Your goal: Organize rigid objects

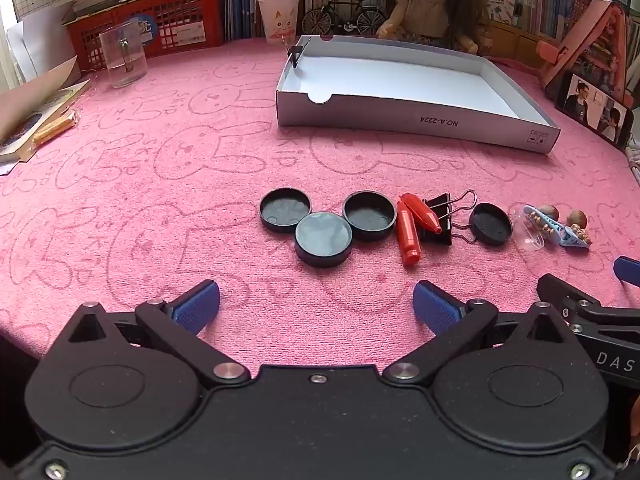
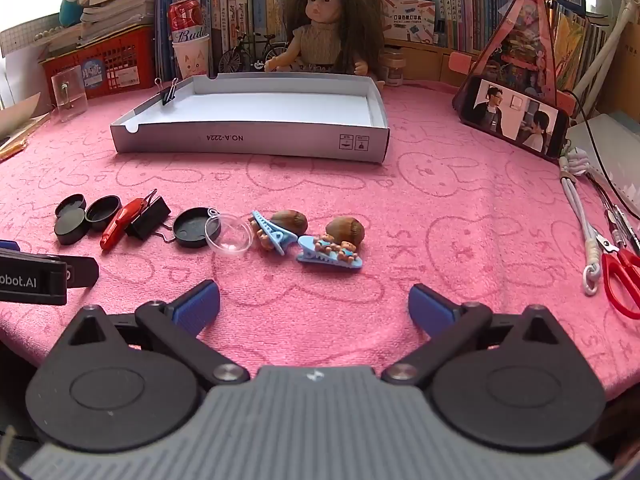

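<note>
A row of small items lies on the pink towel: three black round lids (image 1: 323,238), two red bullet-shaped pieces (image 1: 408,234), a black binder clip (image 1: 440,218), a fourth black lid (image 1: 491,224), a clear dome (image 2: 229,236), two blue bear hair clips (image 2: 330,255) and two brown nuts (image 2: 345,230). Behind stands an empty white box (image 1: 400,80) with a small binder clip (image 2: 169,94) on its left wall. My left gripper (image 1: 316,306) hangs open just short of the lids. My right gripper (image 2: 314,306) is open in front of the hair clips. Nothing sits between either pair of fingers.
A doll (image 2: 324,28), toy bicycle (image 2: 250,54), paper cup with a can (image 2: 191,46), red basket (image 2: 100,66) and books line the back. A glass (image 1: 122,58) stands left. A phone (image 2: 516,120), cords and red scissors (image 2: 622,276) lie right.
</note>
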`<state>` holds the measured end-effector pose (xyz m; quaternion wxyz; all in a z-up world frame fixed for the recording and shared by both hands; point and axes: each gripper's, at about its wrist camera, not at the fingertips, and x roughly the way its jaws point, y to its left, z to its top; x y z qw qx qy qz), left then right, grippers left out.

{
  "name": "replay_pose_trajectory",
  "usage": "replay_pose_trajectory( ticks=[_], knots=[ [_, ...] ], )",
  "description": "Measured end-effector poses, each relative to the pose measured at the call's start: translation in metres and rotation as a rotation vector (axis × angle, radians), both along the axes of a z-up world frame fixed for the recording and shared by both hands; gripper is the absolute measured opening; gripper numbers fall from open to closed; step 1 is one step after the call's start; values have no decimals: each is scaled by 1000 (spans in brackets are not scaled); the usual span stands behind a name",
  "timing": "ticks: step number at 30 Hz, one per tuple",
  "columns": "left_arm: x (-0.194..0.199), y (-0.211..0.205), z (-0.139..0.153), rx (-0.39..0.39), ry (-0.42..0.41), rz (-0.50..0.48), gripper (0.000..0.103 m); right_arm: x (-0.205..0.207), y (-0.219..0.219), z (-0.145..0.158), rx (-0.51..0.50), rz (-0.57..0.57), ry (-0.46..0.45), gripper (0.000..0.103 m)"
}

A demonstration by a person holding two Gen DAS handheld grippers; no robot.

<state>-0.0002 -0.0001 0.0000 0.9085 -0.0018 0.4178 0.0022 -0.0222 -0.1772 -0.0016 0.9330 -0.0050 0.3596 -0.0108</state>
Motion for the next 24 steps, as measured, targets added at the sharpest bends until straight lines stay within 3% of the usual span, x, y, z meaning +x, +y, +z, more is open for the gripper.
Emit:
replay_pose_trajectory(
  ticks=[24],
  knots=[
    [0, 0, 0, 1, -1, 1, 103, -1, 2, 0, 0, -10, -4, 103]
  ],
)
